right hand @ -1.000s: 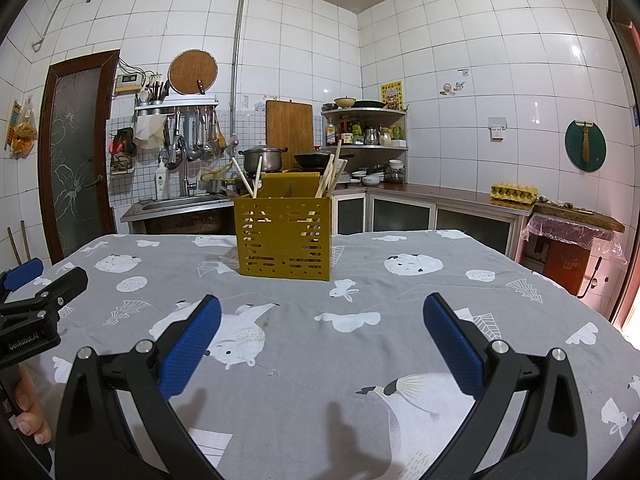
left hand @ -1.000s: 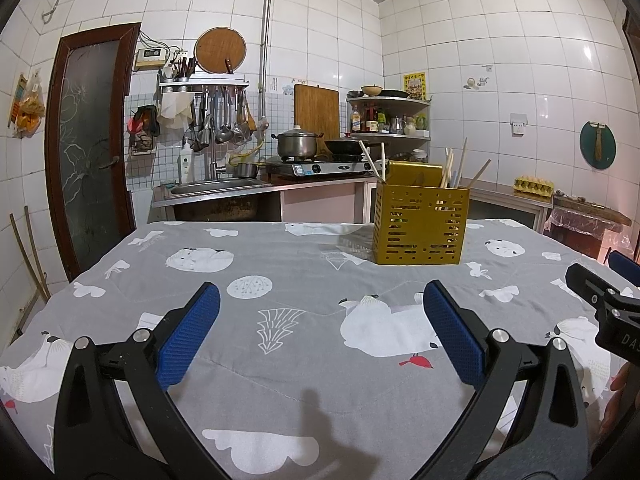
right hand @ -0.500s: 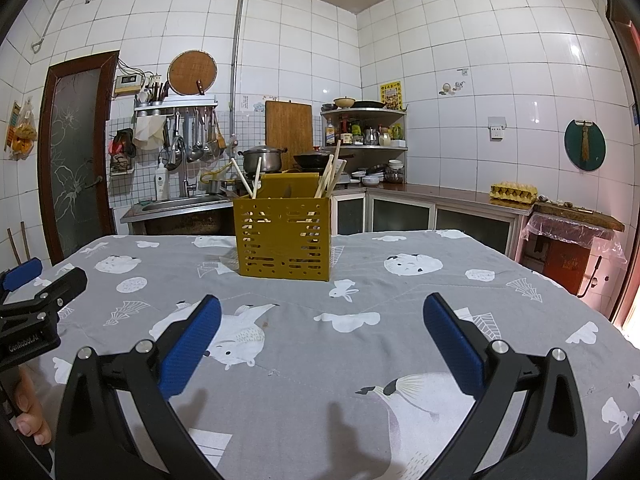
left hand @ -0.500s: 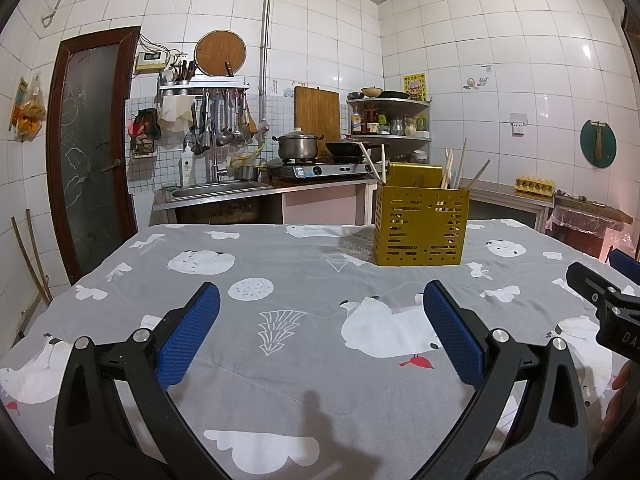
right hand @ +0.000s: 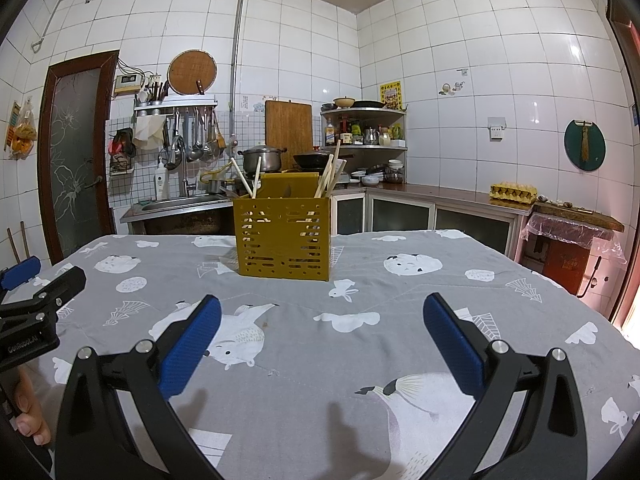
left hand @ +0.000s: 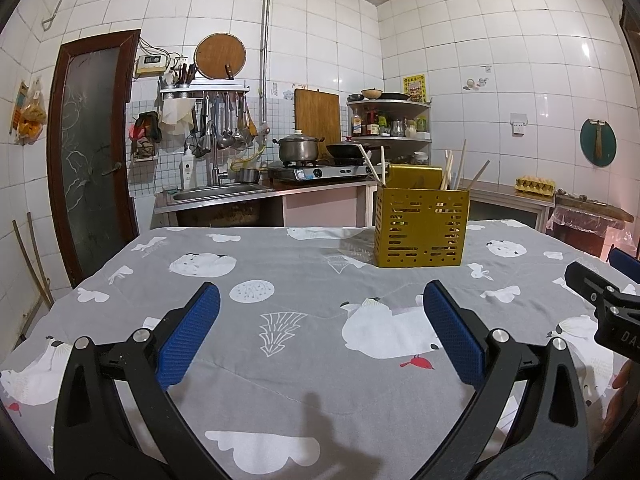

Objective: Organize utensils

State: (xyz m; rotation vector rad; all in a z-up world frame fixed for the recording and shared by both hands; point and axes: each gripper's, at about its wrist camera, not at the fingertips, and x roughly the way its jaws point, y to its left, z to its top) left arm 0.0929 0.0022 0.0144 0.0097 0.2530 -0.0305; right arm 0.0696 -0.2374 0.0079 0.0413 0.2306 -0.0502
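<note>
Right wrist view: my right claw (right hand: 322, 334) and left claw (left hand: 322, 330) both gape empty — chopsticks (right hand: 329, 170) already stand in the yellow utensil caddy (right hand: 283, 236) toward the counter's (right hand: 460, 280) far edge; I judge little remains.

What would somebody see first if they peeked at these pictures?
Probably the mustard-yellow slotted metal utensil box, standing upright toward the far side of the table with pale wooden chopsticks poking out of its top. Next, the grey tablecloth printed with white animals and clouds that covers the whole table. Close to the cameras, the left gripper and right gripper, black with blue pads, are both wide open and empty.
</note>
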